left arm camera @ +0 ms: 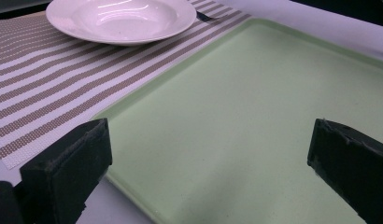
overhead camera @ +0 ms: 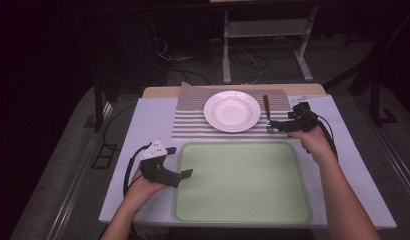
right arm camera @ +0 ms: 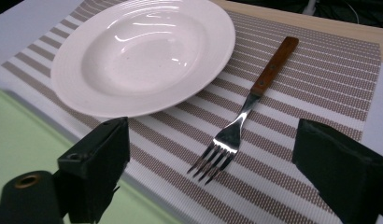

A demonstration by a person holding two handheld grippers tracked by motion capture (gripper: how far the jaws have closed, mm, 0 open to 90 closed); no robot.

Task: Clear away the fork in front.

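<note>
Fork (right arm camera: pixel 241 126): lies flat on the striped placemat (right arm camera: pixel 315 93), centre of the right gripper view, tines toward the lower edge of the frame and wooden handle running to the upper right. It rests just beside the white plate (right arm camera: pixel 143 56), apart from its rim. In the high view the fork (overhead camera: pixel 267 111) sits right of the plate (overhead camera: pixel 232 111), in the middle right of the frame.

My right gripper (overhead camera: pixel 274 126): poised just short of the tines, jaws spread wide with the fork between and beyond them, holding nothing. I judge this as the approach to a pick-up of the fork, grasp not yet made.

Next move, as I judge it: advance low along the mat until the jaws straddle the neck or the handle, then close across the narrow width. The fork lies flat, so the jaw tips must come nearly down to the weave; the plate rim close by leaves little room on that side.

My left gripper (overhead camera: pixel 185 173): lower left of the high view, jaws parted and empty, hovering over the near-left corner of the green tray (left arm camera: pixel 255 107). The tray (overhead camera: pixel 243 180) is bare and lies on the worktop (overhead camera: pixel 148 120) below the mat, a likely destination.
</note>
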